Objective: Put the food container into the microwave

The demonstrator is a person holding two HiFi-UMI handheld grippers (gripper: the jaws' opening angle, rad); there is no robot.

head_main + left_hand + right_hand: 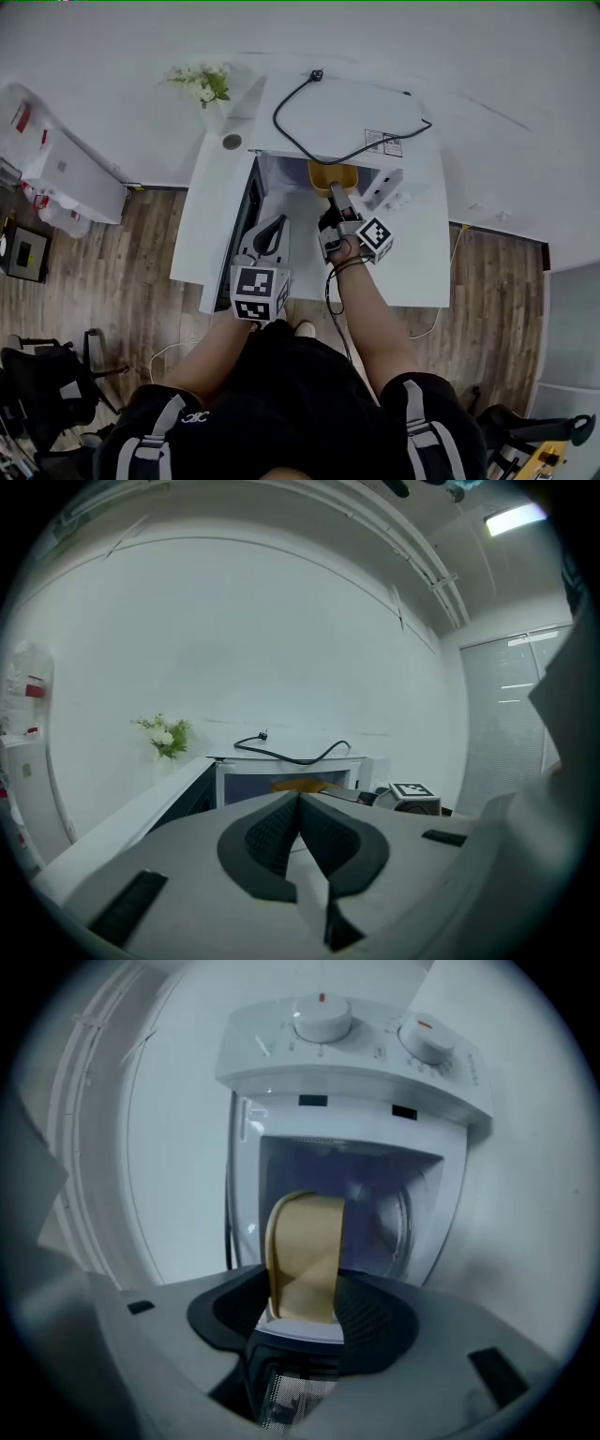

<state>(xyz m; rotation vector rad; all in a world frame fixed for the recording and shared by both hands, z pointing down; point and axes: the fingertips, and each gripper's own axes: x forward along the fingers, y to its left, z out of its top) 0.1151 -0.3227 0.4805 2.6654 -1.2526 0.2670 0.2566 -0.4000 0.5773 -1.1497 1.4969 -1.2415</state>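
Food container (333, 175) gripped by right tongs (336, 192) at mouth of open microwave (356, 117), upper centre; next likely push inside, release; left tongs (298, 808) clenched, empty.

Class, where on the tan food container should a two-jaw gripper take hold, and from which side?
Grip the food container by its near end, level from the open front of the microwave, as the right gripper does: that slim end fits between two jaws, and the cavity opens only frontward.

No legible text; label (383, 142) on microwave (356, 112) top too small to read.
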